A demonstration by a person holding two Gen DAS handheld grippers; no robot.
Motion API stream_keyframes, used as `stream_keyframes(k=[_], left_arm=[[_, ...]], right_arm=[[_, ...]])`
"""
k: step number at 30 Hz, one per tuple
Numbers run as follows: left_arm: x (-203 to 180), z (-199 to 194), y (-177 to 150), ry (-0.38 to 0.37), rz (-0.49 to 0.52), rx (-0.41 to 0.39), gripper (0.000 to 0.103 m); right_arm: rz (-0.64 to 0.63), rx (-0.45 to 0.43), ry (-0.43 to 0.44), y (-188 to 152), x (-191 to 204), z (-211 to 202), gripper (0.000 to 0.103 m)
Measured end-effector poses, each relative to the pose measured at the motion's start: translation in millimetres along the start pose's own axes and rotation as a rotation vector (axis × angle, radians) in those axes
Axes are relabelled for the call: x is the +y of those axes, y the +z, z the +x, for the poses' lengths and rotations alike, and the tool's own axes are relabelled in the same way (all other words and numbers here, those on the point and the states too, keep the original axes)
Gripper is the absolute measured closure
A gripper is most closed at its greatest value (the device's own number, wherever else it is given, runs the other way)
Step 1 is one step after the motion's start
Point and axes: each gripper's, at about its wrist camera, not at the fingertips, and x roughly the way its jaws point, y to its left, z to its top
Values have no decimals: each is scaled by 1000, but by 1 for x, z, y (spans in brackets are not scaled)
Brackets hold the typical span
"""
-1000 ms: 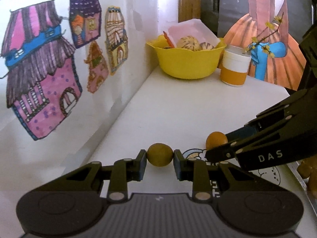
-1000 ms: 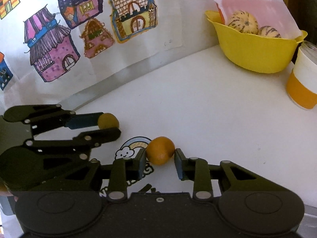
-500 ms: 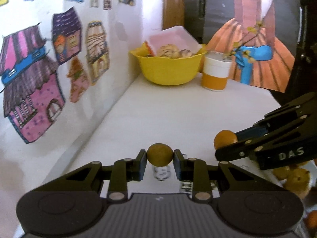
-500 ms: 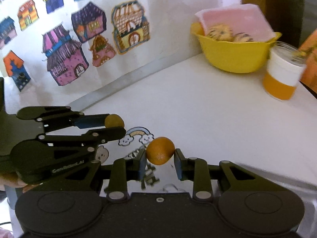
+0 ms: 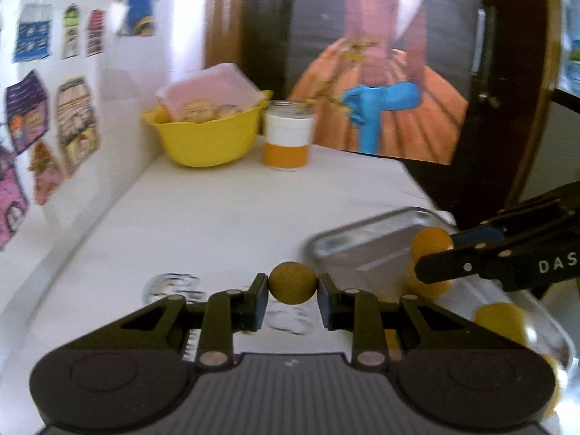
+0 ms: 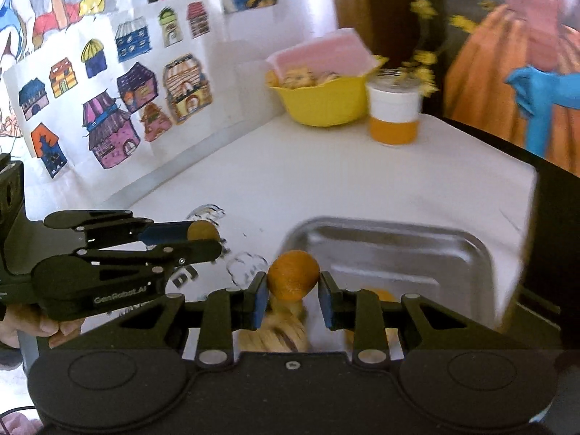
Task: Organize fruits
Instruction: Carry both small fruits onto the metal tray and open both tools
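Observation:
My left gripper (image 5: 293, 290) is shut on a small brownish-yellow fruit (image 5: 292, 282), held above the white table just left of a steel tray (image 5: 366, 241). My right gripper (image 6: 293, 290) is shut on a small orange fruit (image 6: 293, 280), held over the near left part of the same steel tray (image 6: 391, 239). From the right wrist view the left gripper (image 6: 206, 237) shows at the left with its fruit (image 6: 201, 231). The right gripper (image 5: 431, 253) and its orange fruit (image 5: 432, 241) hang over the tray at the right of the left wrist view. Several yellow fruits (image 5: 500, 320) lie in the tray.
A yellow bowl (image 5: 206, 143) with striped fruits and a pink sheet stands at the back by the wall. Beside it is a white and orange cup (image 5: 287, 140). Drawings of houses cover the wall on the left. A cartoon sticker (image 6: 250, 266) marks the table. A hand (image 6: 21, 324) holds the left gripper.
Both grippers have risen and swung right with their fruits still held. The steel tray has come into view, and the right gripper now hangs over it.

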Motion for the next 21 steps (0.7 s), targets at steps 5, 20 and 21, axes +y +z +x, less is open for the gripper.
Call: stream_keyframes(k=[5, 20, 21], left_arm=[[-37, -12, -10, -82, 34, 14, 71], [-90, -14, -27, -150, 115, 78, 71], [-91, -13, -26, -150, 115, 82, 71]], right_arm=[[19, 7, -44, -28, -12, -23, 71], [75, -15, -44, -55, -29, -37, 70], [76, -16, -44, -55, -30, -37, 70]])
